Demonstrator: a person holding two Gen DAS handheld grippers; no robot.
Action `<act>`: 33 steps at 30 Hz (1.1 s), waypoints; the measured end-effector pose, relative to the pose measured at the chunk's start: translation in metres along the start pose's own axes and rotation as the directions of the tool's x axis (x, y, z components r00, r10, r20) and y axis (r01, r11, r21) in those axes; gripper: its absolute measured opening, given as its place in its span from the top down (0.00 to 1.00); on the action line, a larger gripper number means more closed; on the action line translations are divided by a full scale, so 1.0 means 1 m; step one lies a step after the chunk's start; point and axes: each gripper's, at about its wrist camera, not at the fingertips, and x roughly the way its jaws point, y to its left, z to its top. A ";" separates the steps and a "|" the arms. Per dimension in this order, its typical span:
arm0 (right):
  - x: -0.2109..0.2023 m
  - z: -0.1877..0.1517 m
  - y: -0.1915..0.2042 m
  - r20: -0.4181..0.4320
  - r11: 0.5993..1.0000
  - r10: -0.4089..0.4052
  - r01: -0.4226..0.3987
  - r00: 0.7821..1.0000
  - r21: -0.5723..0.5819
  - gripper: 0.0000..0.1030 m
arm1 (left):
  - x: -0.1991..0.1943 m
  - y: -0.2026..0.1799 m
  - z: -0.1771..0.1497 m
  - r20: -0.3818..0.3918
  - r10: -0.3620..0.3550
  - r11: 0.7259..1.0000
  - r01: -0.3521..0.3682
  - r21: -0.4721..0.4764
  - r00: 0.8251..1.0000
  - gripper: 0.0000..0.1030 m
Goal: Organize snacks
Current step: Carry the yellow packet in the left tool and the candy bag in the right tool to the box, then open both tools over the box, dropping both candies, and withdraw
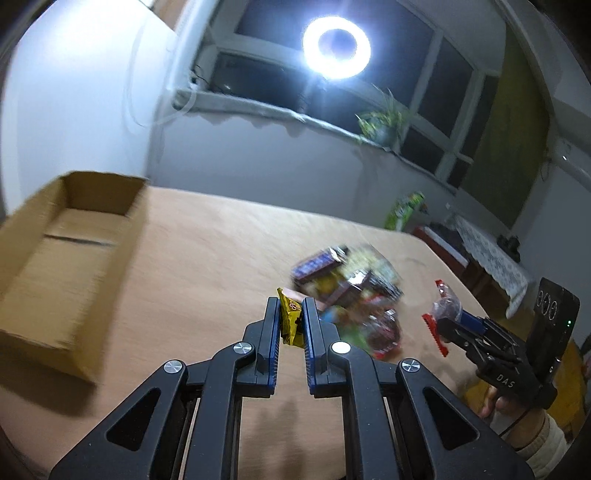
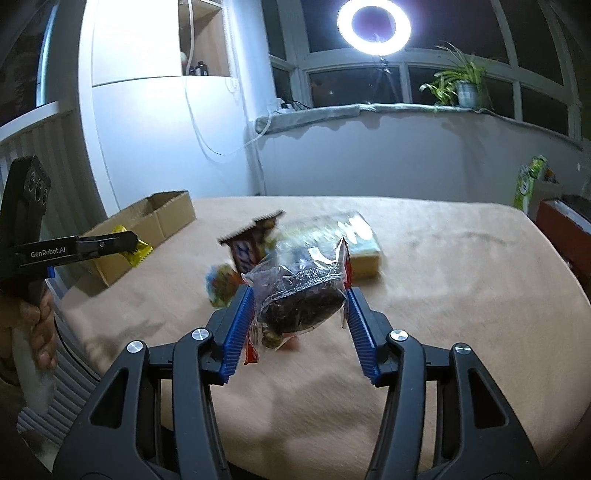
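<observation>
Snack pile [image 1: 347,291] motion-blurred, wrappers unreadable, cardboard box [image 1: 62,258] cut by left edge

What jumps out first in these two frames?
The ring light blazing at the window. Below it, each gripper holds a snack: the left gripper pinches a yellow wrapper, the right gripper a clear-bagged dark cake. An open cardboard box sits at the table's left.
</observation>
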 end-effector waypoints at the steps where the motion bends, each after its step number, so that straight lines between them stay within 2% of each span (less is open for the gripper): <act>1: 0.001 0.004 0.006 0.003 1.000 0.008 -0.008 1.000 -0.009 0.48 | -0.005 0.006 0.001 0.011 0.011 1.000 -0.010 -0.005 1.000 0.90; 6: 0.019 0.022 0.046 0.004 0.997 0.054 -0.053 0.999 -0.059 0.48 | -0.035 0.050 0.009 0.067 0.087 0.995 -0.083 -0.056 0.994 0.90; 13: 0.059 0.048 0.120 -0.034 0.975 0.162 -0.166 0.986 -0.149 0.48 | -0.066 0.112 0.016 0.128 0.188 0.975 -0.168 -0.147 0.974 0.90; 17: 0.085 0.061 0.169 -0.057 0.947 0.240 -0.246 0.969 -0.204 0.48 | -0.074 0.144 0.017 0.141 0.229 0.962 -0.201 -0.186 0.963 0.90; 25: 0.139 0.083 0.261 -0.091 0.876 0.372 -0.382 0.924 -0.296 0.46 | -0.057 0.183 0.020 0.125 0.250 0.946 -0.215 -0.245 0.960 0.89; 26: 0.150 0.084 0.272 -0.102 0.871 0.369 -0.382 0.924 -0.309 0.40 | -0.055 0.187 0.019 0.117 0.260 0.940 -0.224 -0.257 0.958 0.87; 27: 0.159 0.082 0.280 -0.123 0.867 0.362 -0.382 0.924 -0.319 0.38 | -0.055 0.192 0.020 0.115 0.267 0.935 -0.229 -0.270 0.957 0.77; 28: 0.165 0.080 0.286 -0.137 0.862 0.358 -0.383 0.924 -0.332 0.37 | -0.055 0.194 0.018 0.110 0.278 0.928 -0.237 -0.288 0.954 0.57; 30: 0.166 0.075 0.291 -0.123 0.863 0.338 -0.360 0.933 -0.354 0.32 | -0.063 0.196 0.013 0.125 0.308 0.915 -0.257 -0.312 0.943 0.36; 31: 0.163 0.071 0.291 -0.111 0.865 0.325 -0.342 0.939 -0.366 0.25 | -0.066 0.195 0.011 0.139 0.303 0.917 -0.248 -0.312 0.943 0.36; 33: 0.160 0.065 0.289 -0.097 0.873 0.290 -0.305 0.952 -0.381 0.22 | -0.068 0.192 0.010 0.137 0.306 0.917 -0.253 -0.308 0.942 0.36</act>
